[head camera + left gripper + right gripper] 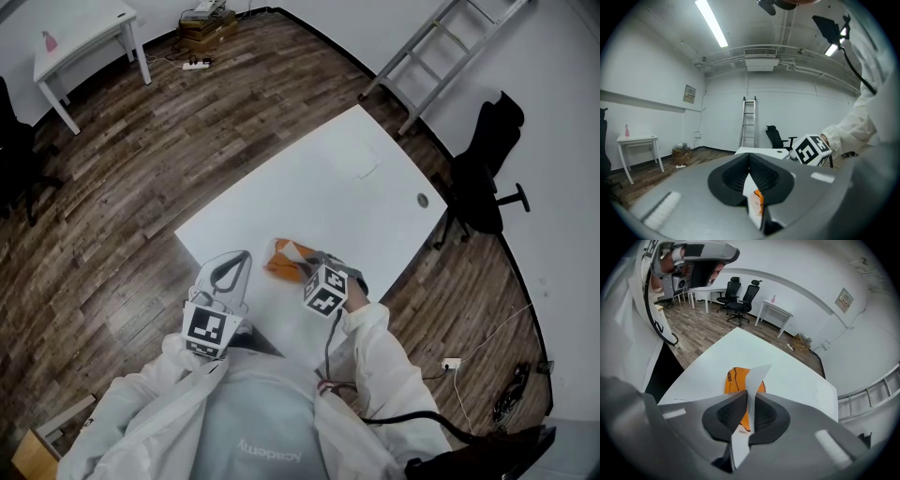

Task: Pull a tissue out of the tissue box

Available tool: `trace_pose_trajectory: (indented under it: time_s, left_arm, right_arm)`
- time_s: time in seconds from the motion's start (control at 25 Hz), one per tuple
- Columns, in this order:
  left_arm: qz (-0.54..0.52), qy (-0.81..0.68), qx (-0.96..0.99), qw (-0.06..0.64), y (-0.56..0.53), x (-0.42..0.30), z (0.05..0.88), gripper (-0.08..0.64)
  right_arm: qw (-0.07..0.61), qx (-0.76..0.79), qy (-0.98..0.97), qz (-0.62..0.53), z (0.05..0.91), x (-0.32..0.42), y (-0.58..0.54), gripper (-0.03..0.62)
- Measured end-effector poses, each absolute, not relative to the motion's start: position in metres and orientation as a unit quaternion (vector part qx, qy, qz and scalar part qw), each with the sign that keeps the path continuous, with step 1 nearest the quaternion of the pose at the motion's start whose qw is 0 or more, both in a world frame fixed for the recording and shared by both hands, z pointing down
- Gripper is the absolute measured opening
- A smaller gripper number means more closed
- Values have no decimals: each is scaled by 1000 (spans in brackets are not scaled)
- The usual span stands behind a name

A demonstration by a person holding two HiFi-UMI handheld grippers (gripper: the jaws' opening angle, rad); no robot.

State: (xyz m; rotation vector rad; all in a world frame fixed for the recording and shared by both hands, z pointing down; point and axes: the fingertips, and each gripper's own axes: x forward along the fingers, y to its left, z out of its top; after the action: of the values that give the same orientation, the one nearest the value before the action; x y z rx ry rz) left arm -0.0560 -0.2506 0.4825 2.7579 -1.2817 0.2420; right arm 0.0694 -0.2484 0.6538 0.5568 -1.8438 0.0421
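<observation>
The orange tissue box (284, 260) is laid on the white worktop (319, 178). A white tissue (755, 378) drawn up from the box is pinched between the jaws of the right gripper (750, 401), which is held over the box. The left gripper (750, 169) is held just left of the box, its jaws pressed together.

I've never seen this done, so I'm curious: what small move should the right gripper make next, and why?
Probably lift the right gripper gently upward: its jaws are shut on the white tissue standing out of the orange tissue box, which lies flat on the table.
</observation>
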Motion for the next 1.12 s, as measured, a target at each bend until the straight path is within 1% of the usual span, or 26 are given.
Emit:
trace_pose_trajectory:
  time_s: [0.28,0.52,0.72,0.88,1.12]
  left_arm:
    - [80,-401,910,65,-246,-38,491,0]
    - [90,-374,915,120,-240,-20,520,0]
    - [121,-349,914,169,-233,3,555,0]
    - [134,-332,916,181,-232,19,574,0]
    - [152,-307,924,167,-233,41,598,0]
  right_arm:
    - [568,240,-787,20,652,69,-248,5]
    - [566,242,-788,24,651,68,-249,5]
    - [558,247,-792,35,648,69,-247,5]
    - [552,249,-794,42,647,69,-244,5]
    - [548,253,-796,52,643,71,-241,5]
